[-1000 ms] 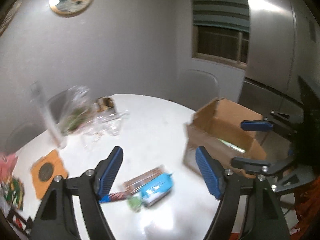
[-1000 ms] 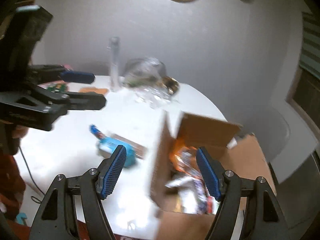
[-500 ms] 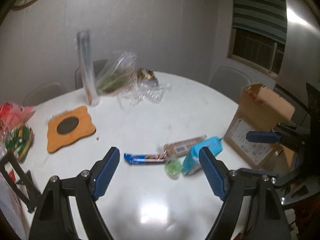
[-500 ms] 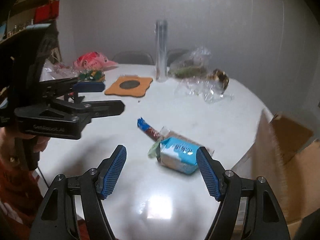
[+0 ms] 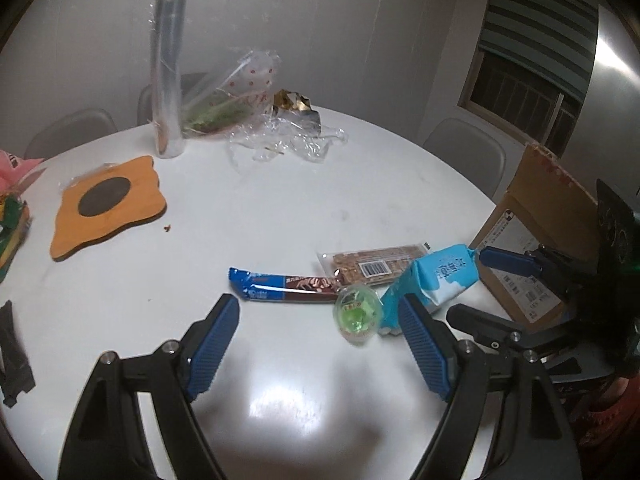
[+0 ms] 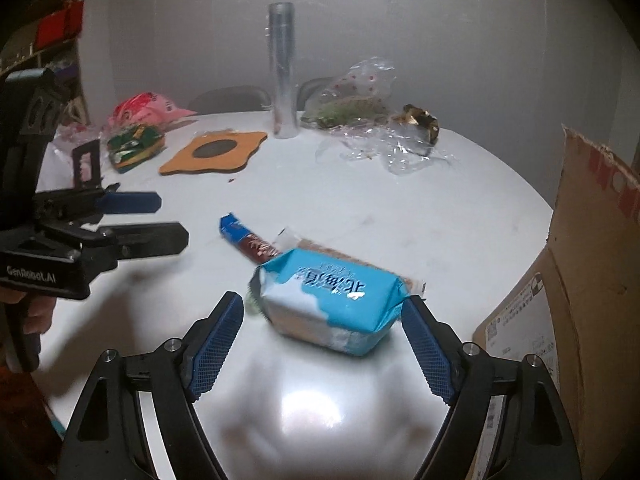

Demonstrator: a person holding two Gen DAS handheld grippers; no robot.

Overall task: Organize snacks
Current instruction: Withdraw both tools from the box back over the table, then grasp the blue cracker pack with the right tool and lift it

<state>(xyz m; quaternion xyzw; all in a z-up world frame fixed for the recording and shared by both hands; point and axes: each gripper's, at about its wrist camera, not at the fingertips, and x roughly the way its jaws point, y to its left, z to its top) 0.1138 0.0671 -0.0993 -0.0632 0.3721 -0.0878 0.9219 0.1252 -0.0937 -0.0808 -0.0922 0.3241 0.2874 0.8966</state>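
A light-blue snack pack (image 6: 332, 304) lies on the white round table (image 6: 440, 216), just ahead of my open, empty right gripper (image 6: 322, 344); it also shows in the left wrist view (image 5: 434, 280). Beside it lie a blue-and-brown chocolate bar (image 5: 284, 286), a clear-wrapped cereal bar (image 5: 372, 266) and a small green jelly cup (image 5: 357, 314). My left gripper (image 5: 318, 344) is open and empty, hovering just short of the jelly cup. A cardboard box (image 6: 580, 288) stands at the table's right edge; its inside is hidden.
At the back stand a tall clear roll (image 5: 168, 76), crumpled plastic bags (image 5: 256, 120) and a gold wrapper (image 5: 290, 102). An orange wooden trivet (image 5: 106, 204) lies left. Pink and green snack bags (image 6: 138, 136) sit at the far left. Chairs ring the table.
Both grippers have swung left, away from the cardboard box toward the snacks on the table, and moved closer. The right gripper now hovers at the light-blue pack. Both stayed open.
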